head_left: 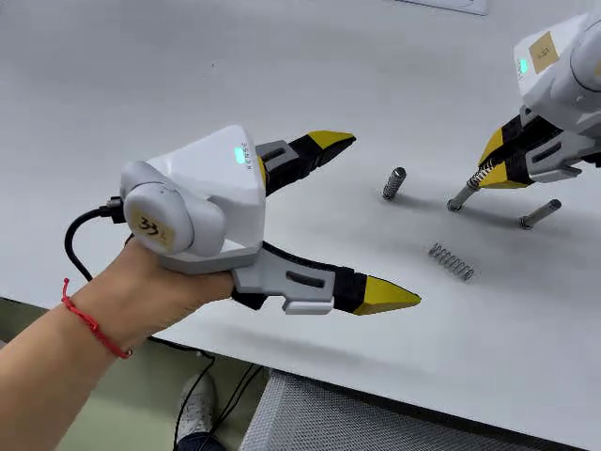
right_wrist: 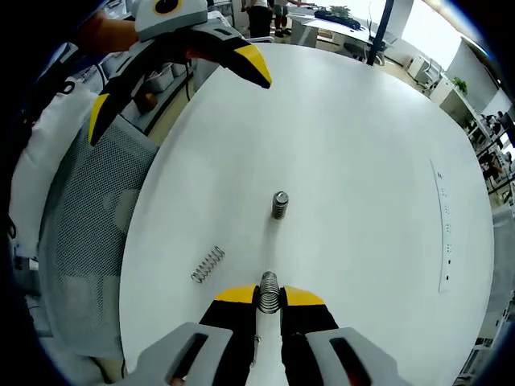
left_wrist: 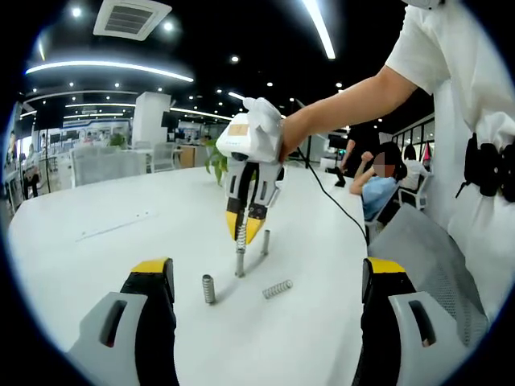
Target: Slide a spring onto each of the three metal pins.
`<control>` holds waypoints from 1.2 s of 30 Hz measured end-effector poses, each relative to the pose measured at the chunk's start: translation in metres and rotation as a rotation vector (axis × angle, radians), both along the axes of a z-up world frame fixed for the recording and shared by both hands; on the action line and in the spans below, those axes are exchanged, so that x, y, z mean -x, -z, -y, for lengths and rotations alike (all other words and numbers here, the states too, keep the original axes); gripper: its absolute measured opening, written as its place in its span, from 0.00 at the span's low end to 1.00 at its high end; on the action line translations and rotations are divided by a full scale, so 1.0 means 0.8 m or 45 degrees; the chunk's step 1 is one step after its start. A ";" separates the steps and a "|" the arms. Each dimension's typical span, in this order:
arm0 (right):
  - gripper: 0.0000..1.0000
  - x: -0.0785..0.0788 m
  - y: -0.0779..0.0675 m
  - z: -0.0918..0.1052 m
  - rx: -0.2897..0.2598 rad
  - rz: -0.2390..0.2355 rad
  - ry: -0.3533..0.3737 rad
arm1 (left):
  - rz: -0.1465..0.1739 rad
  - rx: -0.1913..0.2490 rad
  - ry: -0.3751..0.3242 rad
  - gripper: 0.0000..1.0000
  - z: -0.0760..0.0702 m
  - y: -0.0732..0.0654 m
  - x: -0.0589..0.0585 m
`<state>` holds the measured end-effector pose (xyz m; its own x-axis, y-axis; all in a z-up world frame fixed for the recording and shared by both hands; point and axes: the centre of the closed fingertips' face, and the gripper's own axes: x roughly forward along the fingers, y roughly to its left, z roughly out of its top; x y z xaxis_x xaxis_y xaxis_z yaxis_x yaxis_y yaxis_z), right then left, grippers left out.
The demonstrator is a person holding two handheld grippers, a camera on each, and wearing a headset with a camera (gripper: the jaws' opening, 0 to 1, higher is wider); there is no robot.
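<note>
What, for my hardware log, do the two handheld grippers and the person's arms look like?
Both are white-bodied with a green light, grey jaw arms and black jaws tipped yellow. The left gripper carries a round tan sticker with handwriting and a black cable; the right gripper has a square tan sticker. The person wears a red string bracelet and a white short-sleeved shirt.

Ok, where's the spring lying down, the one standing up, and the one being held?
Lying spring [head_left: 452, 262]: head view, middle of its coils.
Standing spring [right_wrist: 279, 206]: right gripper view, its side coils.
Held spring [right_wrist: 270, 293]: right gripper view, its upper coils.
</note>
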<state>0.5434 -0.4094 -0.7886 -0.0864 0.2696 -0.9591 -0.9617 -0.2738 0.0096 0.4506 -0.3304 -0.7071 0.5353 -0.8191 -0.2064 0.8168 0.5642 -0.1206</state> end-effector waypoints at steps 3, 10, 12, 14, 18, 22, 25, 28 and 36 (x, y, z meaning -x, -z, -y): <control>0.07 0.000 0.001 0.000 -0.002 -0.004 0.003 | -0.002 0.004 0.001 0.96 0.000 0.000 0.000; 0.07 0.000 0.008 -0.002 -0.006 -0.005 -0.003 | -0.003 0.007 0.002 0.96 0.001 0.000 -0.001; 0.07 0.000 0.010 -0.002 -0.006 -0.009 0.000 | -0.006 0.007 0.003 0.96 0.001 0.001 0.000; 0.07 0.000 0.011 -0.002 -0.009 -0.005 0.000 | -0.006 0.009 0.002 0.96 0.001 0.001 0.000; 0.07 0.000 0.014 -0.002 -0.012 -0.003 0.003 | -0.009 0.013 -0.002 0.96 0.001 0.001 0.000; 0.07 0.001 0.021 -0.003 -0.010 -0.006 0.001 | -0.011 0.016 -0.004 0.95 0.001 0.001 0.000; 0.07 0.000 0.026 -0.003 -0.008 -0.005 0.000 | -0.014 0.024 -0.005 0.95 0.001 0.000 0.000; 0.07 0.000 0.031 -0.003 -0.006 -0.003 0.001 | -0.015 0.025 -0.010 0.95 0.001 0.001 0.000; 0.07 0.002 0.040 -0.003 -0.004 -0.004 0.007 | -0.014 0.024 -0.014 0.95 -0.001 0.002 0.000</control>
<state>0.5418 -0.4068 -0.8209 -0.0875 0.2728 -0.9581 -0.9632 -0.2686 0.0115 0.4507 -0.3297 -0.7084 0.5421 -0.8169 -0.1971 0.8090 0.5708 -0.1403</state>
